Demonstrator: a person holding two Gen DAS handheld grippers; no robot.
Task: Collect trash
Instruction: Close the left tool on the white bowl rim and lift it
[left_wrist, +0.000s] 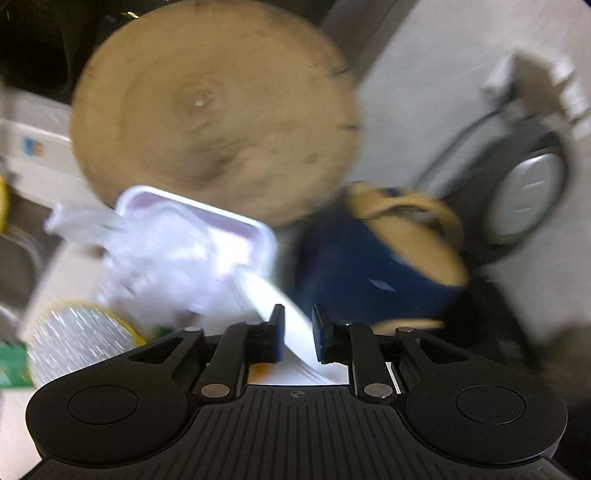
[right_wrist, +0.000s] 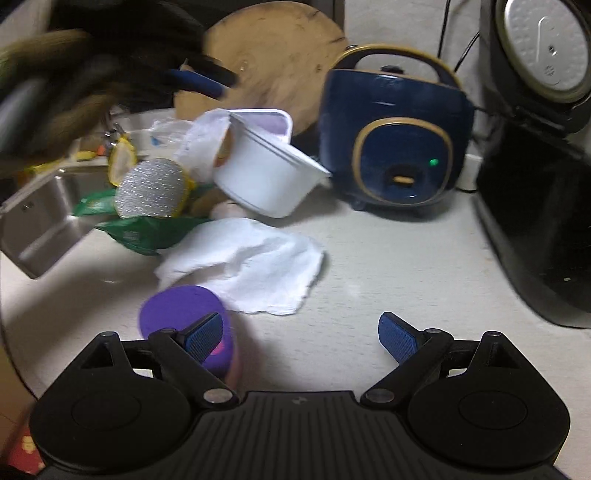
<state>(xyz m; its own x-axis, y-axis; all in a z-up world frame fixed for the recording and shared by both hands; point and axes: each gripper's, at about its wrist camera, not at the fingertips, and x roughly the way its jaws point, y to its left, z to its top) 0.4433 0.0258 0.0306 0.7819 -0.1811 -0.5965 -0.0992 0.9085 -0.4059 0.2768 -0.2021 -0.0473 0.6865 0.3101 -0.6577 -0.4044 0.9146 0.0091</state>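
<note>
The left claw (left_wrist: 297, 334) is pinching the white tub's (right_wrist: 266, 177) rim, tilting it off the counter (right_wrist: 388, 266); the right claw (right_wrist: 300, 338) is gaping wide, empty, before the crumpled paper towel (right_wrist: 251, 266).

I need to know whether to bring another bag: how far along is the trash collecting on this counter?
Nothing looks collected yet. In hand: the white plastic tub sits between the left gripper fingers; the right gripper is open and empty. Left: the crumpled paper towel, green wrapper, foil lid and purple cup.
</note>
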